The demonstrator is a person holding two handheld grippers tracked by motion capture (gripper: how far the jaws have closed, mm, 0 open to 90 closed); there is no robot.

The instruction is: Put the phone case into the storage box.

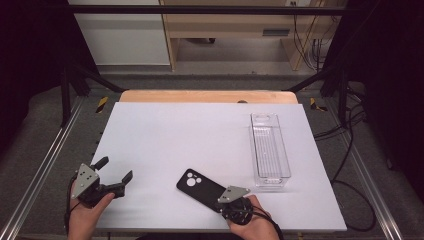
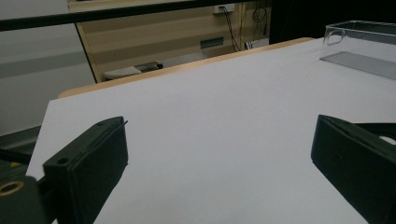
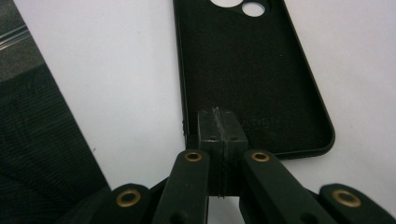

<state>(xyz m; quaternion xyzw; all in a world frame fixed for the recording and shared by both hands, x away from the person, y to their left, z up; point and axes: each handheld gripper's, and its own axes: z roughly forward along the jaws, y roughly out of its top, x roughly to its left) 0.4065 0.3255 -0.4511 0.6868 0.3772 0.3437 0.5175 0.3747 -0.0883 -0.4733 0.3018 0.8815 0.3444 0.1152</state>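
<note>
From the high view, a black phone case (image 1: 200,189) lies flat on the white counter (image 1: 200,135) near its front edge, slanted, with the camera cut-outs at its far left end. The right claw (image 1: 227,199) sits at the case's near right end, held by the person's right hand (image 1: 255,225). The left claw (image 1: 114,175) rests at the counter's front left corner, well apart from the case, its jaws spread with nothing between them. A clear plastic bin (image 1: 270,150) stands on the right part of the counter, its long side running away from the person.

In the left gripper view, the left claw (image 2: 219,158) stands released over bare counter (image 2: 210,102), and the clear bin (image 2: 362,49) shows at the far right.

In the right gripper view, the right claw (image 3: 221,133) is clenched, its two pads pressed together at the near end of the phone case (image 3: 247,70). Whether they pinch the case's rim or merely lie over it I cannot tell.
</note>
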